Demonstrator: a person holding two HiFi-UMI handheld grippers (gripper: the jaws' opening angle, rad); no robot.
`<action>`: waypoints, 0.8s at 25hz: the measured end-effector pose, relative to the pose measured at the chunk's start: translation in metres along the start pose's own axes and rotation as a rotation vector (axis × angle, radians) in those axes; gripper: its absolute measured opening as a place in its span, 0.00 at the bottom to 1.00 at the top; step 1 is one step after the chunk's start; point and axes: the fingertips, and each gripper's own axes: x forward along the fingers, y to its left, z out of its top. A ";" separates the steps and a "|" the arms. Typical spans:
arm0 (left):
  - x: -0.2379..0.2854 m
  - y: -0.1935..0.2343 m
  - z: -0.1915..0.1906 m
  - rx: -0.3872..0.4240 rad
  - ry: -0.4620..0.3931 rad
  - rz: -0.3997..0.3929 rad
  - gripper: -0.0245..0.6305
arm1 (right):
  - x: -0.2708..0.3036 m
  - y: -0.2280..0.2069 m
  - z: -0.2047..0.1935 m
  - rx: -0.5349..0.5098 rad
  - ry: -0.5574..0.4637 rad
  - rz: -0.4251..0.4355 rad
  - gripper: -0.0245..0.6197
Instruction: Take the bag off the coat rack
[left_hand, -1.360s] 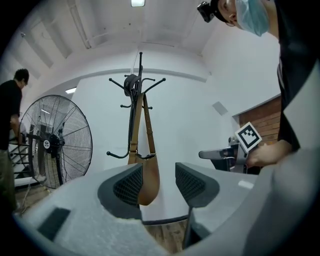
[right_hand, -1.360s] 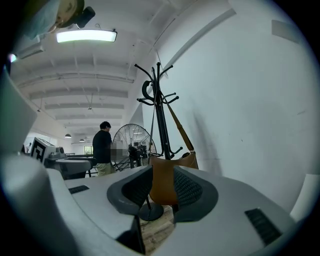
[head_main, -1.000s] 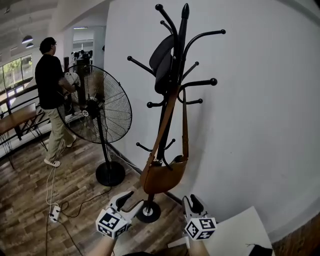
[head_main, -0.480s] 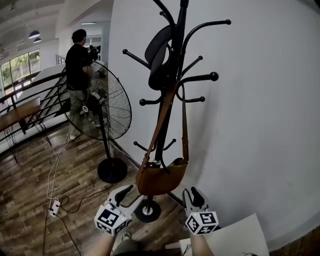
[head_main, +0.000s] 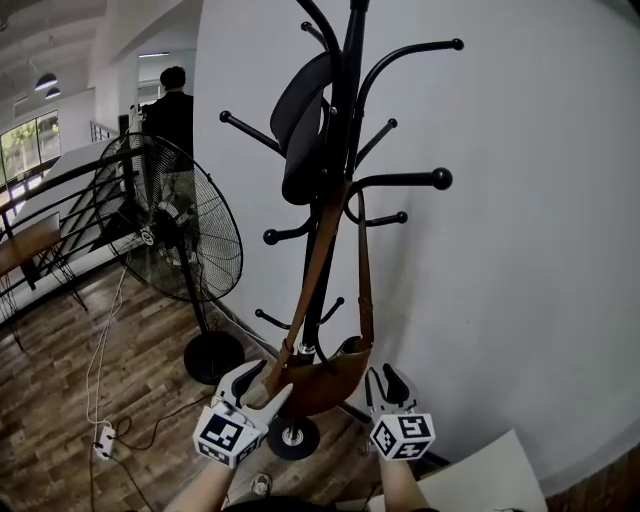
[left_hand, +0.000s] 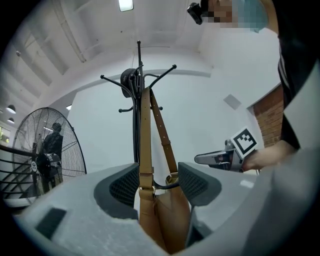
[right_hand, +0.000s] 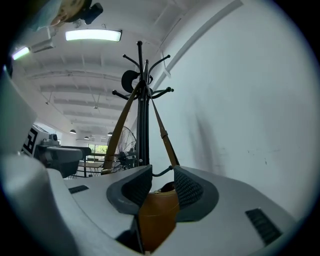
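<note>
Head view: bag (head_main: 322, 378) hangs low on the rack (head_main: 345, 120), strap (head_main: 318, 260) looped over a hook around mid-height, body above the base. Left gripper (head_main: 262, 388) is at the body's left end, right gripper (head_main: 386, 388) at its right end. Fan (head_main: 175, 235) is near on the left, wall close behind

Left gripper view: jaws well apart, strap (left_hand: 145, 150) and the top of the body between them, strap just beside the left pad, nothing clamped

Right gripper view: jaws part open, the body's end (right_hand: 157, 212) sits in the gap. No clear pinch, so I read it as not held

Risks: pull outward instead of up and the strap loop likely snags on the hook's ball end, which could tip the rack toward the fan. Closing on smooth leather alone may slip. The black thing (head_main: 303, 125) hung above the strap could get knocked off

Orientation: mouth up. Strap plus body has its long axis near vertical, leaning slightly. The body itself runs across between the two grippers
</note>
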 end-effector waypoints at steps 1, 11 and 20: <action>0.004 0.003 0.001 -0.001 0.001 -0.009 0.40 | 0.006 -0.002 0.001 -0.007 -0.003 -0.007 0.22; 0.042 0.014 0.006 0.059 0.007 -0.048 0.43 | 0.064 -0.020 0.022 -0.108 -0.042 -0.048 0.28; 0.066 0.016 0.017 0.124 -0.077 -0.061 0.43 | 0.099 -0.023 0.026 -0.182 -0.031 -0.021 0.33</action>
